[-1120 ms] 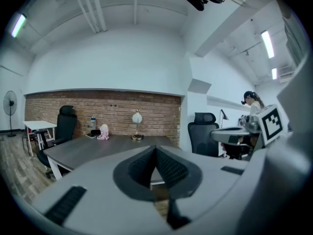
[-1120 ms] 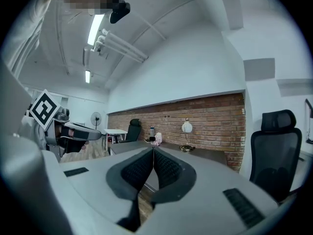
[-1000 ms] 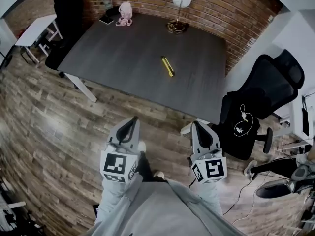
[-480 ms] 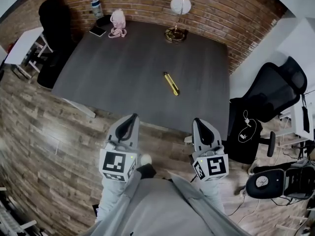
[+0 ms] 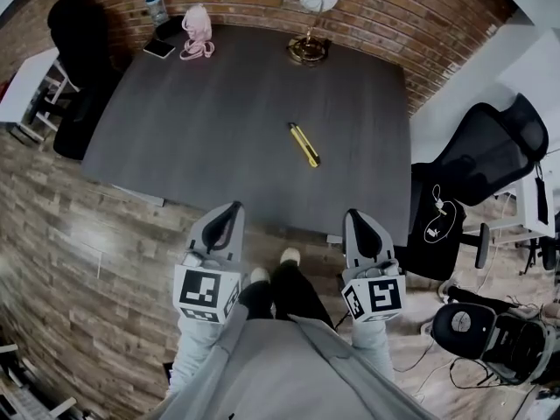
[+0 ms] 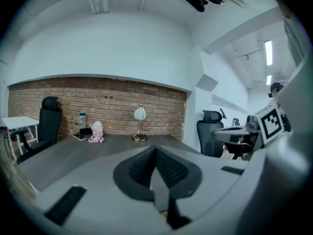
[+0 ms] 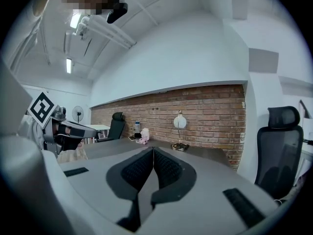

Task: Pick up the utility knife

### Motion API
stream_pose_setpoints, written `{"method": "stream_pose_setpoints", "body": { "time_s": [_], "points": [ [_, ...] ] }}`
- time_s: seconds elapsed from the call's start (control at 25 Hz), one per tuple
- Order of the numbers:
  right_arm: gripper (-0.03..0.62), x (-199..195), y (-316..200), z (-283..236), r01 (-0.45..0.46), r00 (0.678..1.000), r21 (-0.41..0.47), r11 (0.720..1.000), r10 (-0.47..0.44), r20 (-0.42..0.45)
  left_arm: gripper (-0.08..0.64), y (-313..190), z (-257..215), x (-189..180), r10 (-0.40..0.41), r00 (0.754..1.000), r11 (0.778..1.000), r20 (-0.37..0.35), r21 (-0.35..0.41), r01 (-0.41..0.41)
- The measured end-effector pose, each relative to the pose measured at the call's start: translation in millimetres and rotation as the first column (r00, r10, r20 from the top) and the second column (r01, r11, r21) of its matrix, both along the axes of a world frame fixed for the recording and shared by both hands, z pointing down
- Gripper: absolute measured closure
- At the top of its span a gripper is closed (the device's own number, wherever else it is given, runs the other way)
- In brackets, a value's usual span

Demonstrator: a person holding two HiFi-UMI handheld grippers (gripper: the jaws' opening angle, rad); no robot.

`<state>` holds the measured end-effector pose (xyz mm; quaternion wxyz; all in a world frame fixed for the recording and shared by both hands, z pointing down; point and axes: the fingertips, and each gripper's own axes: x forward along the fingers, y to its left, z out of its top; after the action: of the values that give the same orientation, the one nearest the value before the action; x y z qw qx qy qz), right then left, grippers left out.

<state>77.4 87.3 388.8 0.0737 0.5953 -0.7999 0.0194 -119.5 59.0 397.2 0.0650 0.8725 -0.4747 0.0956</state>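
Note:
A yellow and black utility knife point(image 5: 304, 144) lies on the dark table point(image 5: 219, 121), right of its middle. My left gripper point(image 5: 231, 209) hovers at the table's near edge, shut, with nothing in it. My right gripper point(image 5: 358, 215) hangs level with it, just short of the near right corner, shut and empty too. The knife is well ahead of both, nearer the right one. In the left gripper view point(image 6: 155, 149) and the right gripper view point(image 7: 152, 150) the jaws meet tip to tip, and the knife is hidden behind them.
At the table's far edge stand a brass-footed lamp point(image 5: 311, 24), a pink object point(image 5: 196, 31), a phone point(image 5: 159, 49) and a bottle point(image 5: 156, 4). A black office chair point(image 5: 477, 178) is at the right, another chair point(image 5: 74, 55) at the left. The floor point(image 5: 79, 269) is wood plank.
Both grippers and the person have come forward to the table's near edge. The table and knife now sit closer in the head view. Both pairs of jaws stayed shut.

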Motion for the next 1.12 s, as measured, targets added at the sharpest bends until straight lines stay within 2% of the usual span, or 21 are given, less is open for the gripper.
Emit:
{"method": "stream_pose_setpoints", "body": {
  "time_s": [0.36,0.8,1.12],
  "points": [
    [0.575,18,-53,9,-0.002,1.0,-0.014,1.0,0.002,-0.004,0.54,-53,11,23,0.02,1.0,1.0,0.003,-0.019,-0.02],
    [0.574,55,-164,-10,0.047,0.999,0.019,0.999,-0.047,-0.015,0.54,-162,-18,66,0.004,1.0,0.999,0.013,0.036,-0.005],
    [0.574,71,-212,-21,0.09,0.996,0.046,0.995,-0.089,-0.007,0.54,-202,-29,81,-0.036,0.999,0.997,0.036,0.066,0.034]
  ]
}}
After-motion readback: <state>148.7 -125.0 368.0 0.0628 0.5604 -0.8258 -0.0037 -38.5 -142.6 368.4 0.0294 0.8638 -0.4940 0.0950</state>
